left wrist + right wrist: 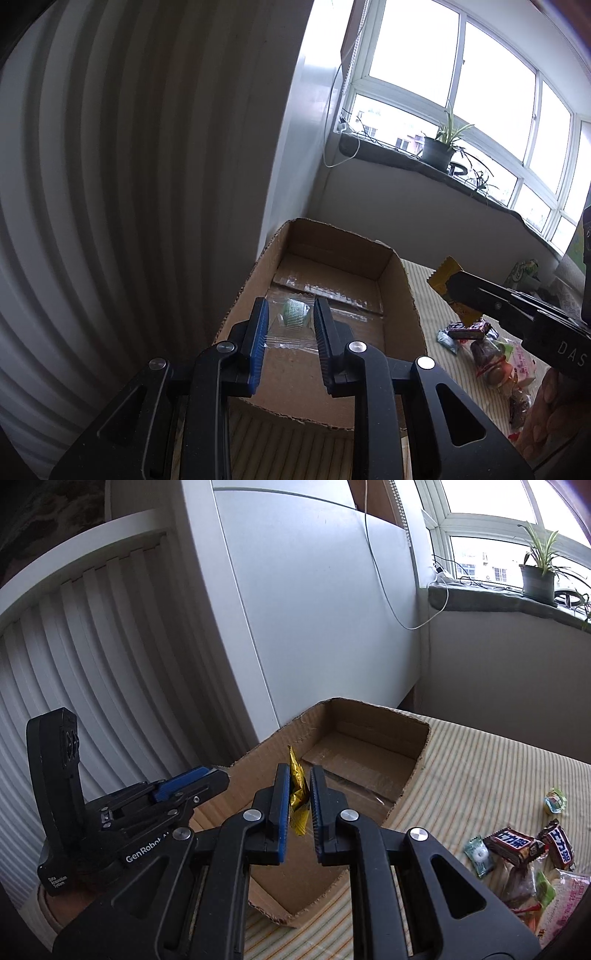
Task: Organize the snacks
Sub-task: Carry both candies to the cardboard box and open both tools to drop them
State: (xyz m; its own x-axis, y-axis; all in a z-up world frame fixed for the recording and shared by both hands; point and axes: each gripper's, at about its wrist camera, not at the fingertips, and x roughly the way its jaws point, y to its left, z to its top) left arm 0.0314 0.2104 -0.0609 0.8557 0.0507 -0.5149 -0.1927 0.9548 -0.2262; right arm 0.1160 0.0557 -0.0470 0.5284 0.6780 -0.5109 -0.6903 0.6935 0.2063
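The left gripper (290, 325) is held over the open cardboard box (400, 291). Its two fingers are pressed against the side edges of a small clear packet (291, 325), so it is holding it. Inside the packet is a round green sweet. The packet stretches flat across from one finger to the other, so its long way runs side to side. It hangs above the box floor, near the left wall of the box.

The right gripper (299, 801) is squeezed on a gold wrapper (297, 790). The wrapper stands on end between the fingers, with its long way running up and down. One crinkly tip pokes up past the fingertips and the other end hangs down below. It is held over the near part of the box. In the left view the same wrapper looks yellow and sticks out from the right gripper beside the box.

The box sits on a striped cloth (480, 771). More snacks (517, 849) lie in a pile on the cloth to the right of the box. A potted plant (537, 572) stands on the window sill.
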